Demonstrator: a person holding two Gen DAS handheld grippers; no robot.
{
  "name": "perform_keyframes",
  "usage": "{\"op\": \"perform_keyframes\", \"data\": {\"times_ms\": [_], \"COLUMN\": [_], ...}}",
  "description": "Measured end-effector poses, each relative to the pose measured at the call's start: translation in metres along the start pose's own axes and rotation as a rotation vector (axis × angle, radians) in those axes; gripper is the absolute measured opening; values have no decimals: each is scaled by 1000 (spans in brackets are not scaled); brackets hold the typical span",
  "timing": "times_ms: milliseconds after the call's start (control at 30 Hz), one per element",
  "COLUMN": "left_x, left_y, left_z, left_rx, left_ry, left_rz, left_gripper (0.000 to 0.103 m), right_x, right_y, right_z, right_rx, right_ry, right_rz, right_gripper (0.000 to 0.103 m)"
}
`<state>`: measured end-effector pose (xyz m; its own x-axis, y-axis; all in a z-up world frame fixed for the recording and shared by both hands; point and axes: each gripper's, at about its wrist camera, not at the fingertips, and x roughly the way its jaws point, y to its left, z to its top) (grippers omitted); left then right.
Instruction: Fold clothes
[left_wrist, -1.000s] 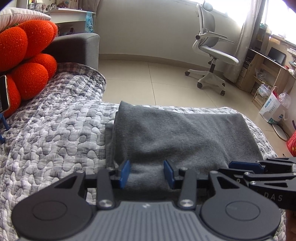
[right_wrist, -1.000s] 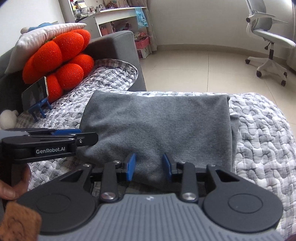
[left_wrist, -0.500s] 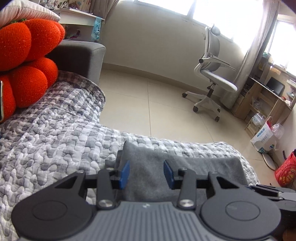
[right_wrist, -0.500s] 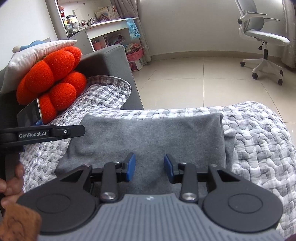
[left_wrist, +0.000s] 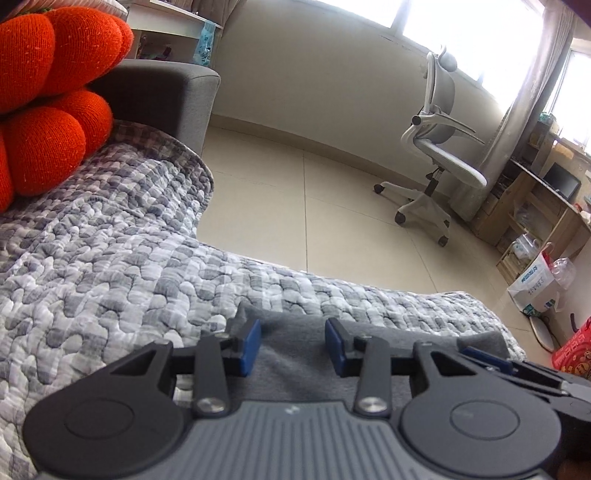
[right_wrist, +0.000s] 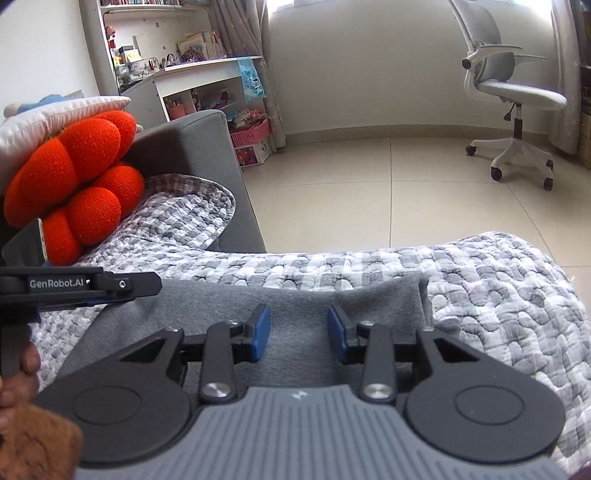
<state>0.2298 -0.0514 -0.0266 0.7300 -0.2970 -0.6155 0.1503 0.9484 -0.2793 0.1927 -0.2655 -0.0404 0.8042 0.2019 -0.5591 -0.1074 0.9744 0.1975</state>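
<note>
Both pairs of jaws stand partly apart with nothing pinched; the left gripper (left_wrist: 291, 345) is closing its jaws over the grey garment (right_wrist: 295, 306), with cloth beneath them but not gripped; the right gripper (right_wrist: 298, 334) hovers likewise near the garment's right edge; the folded garment lies flat on the quilted cover (right_wrist: 498, 295), probably because it gives a broad, soft surface for folding; an orange cushion (right_wrist: 74, 184) sits well aside.

Plain dark grey garment (right_wrist: 303, 306), lying on a grey-and-white checked quilt (right_wrist: 498, 295) with a pebbly stitch pattern. Cushion (right_wrist: 77, 177) is bright orange, the pillow (right_wrist: 55, 114) on top is white. Gripper pads (right_wrist: 261, 332) are blue on black arms. Sofa arm (right_wrist: 199, 147) is charcoal, office chair (right_wrist: 517, 96) pale grey.
</note>
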Motion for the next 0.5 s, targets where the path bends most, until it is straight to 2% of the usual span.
{"op": "perform_keyframes", "data": {"times_ms": [100,233,500], "left_x": [1,2,0], "left_y": [1,8,12], "left_z": [-2,-2,-3], "left_rx": [12,-12,-7], "left_ry": [9,16,26], "left_rz": [24,17,20], "left_gripper": [36,36,36], "right_x": [0,0,-1], "right_y": [-6,-19,-16], "right_z": [0,-1,0], "right_rx": [2,34,16], "right_ry": [-3,4,0], "right_rz": [-15,-2,-15], "right_gripper": [36,30,30]}}
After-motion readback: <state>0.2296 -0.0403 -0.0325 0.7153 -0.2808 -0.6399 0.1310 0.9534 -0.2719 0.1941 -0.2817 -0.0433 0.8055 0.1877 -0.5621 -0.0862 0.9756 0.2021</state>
